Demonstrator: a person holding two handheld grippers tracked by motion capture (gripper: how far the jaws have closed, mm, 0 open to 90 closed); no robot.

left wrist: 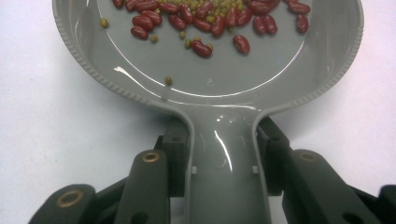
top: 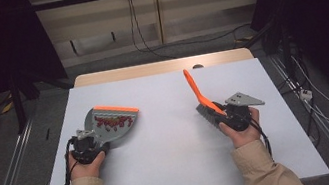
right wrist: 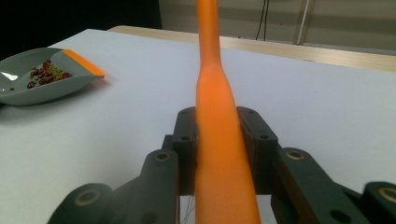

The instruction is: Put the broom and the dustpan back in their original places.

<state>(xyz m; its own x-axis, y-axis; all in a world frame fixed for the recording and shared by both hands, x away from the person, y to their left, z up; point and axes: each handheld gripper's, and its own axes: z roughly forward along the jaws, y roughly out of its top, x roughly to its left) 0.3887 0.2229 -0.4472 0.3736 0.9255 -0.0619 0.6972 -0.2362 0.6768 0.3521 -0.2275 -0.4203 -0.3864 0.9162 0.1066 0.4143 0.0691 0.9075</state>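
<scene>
Holding level: left gripper (top: 89,146), jaws pinching the dustpan (top: 112,124) handle; keep beans (left wrist: 205,16) from spilling.
Brush: right gripper (top: 231,116) jaws clamp the orange brush (top: 201,97), bristles near desk (top: 174,162).
Dustpan: rests left on desk.

One grey dustpan (top: 112,124), one orange-handled brush (top: 202,99), two grippers, many red and green beans (left wrist: 205,18)

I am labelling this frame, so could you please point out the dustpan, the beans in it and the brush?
dustpan (left wrist: 224,154), left gripper view, on its grey handle between the jaws.
beans (left wrist: 201,48), left gripper view, on one red bean in the pan.
brush (top: 192,84), high view, on its orange handle.
</scene>
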